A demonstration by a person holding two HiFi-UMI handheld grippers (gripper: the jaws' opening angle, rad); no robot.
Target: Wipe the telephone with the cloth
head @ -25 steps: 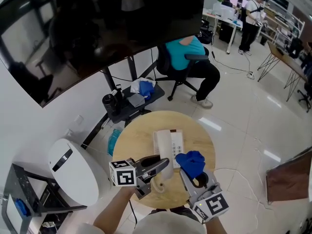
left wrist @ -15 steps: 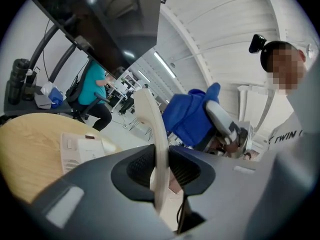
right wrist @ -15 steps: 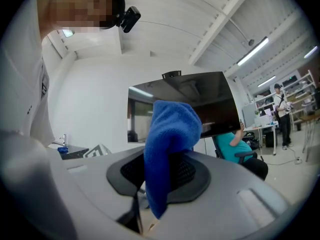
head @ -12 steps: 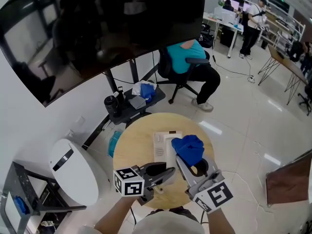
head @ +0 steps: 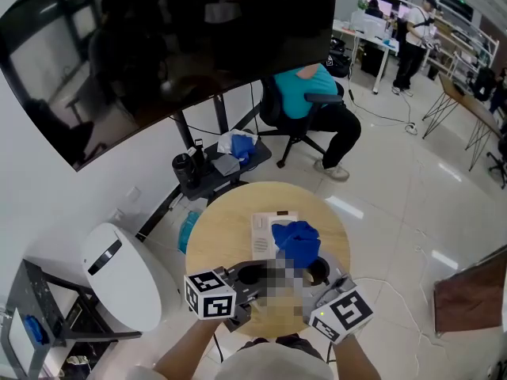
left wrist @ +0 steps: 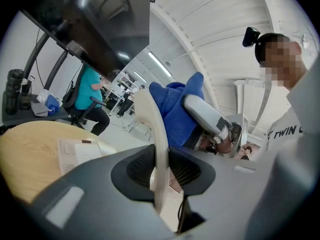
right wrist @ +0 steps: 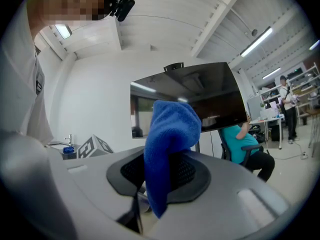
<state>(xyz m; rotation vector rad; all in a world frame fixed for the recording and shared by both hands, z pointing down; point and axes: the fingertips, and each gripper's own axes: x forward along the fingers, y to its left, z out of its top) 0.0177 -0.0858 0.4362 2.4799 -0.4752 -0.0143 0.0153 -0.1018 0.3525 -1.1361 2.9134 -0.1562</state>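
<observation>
The white telephone base [head: 264, 224] lies on the round wooden table [head: 218, 228]; it also shows in the left gripper view [left wrist: 75, 151]. My left gripper [head: 257, 279] is shut on the cream handset [left wrist: 155, 149], which stands edge-on between its jaws above the table's near edge. A blur patch hides the handset in the head view. My right gripper [head: 307, 266] is shut on the blue cloth [head: 295, 241], which bunches out of its jaws [right wrist: 167, 144] just right of the handset [left wrist: 175, 109] and over the base's near right part.
A person in a teal top sits on an office chair [head: 305, 93] beyond the table. A black side stand [head: 214, 169] with cloths and a flask is at the far left. A white rounded appliance [head: 119, 275] stands on the left, and a large dark screen [head: 158, 38] hangs above.
The right gripper has carried the blue cloth up and away from me, over the telephone base and closer to the handset. The left gripper has shifted slightly toward the near edge and rolled.
</observation>
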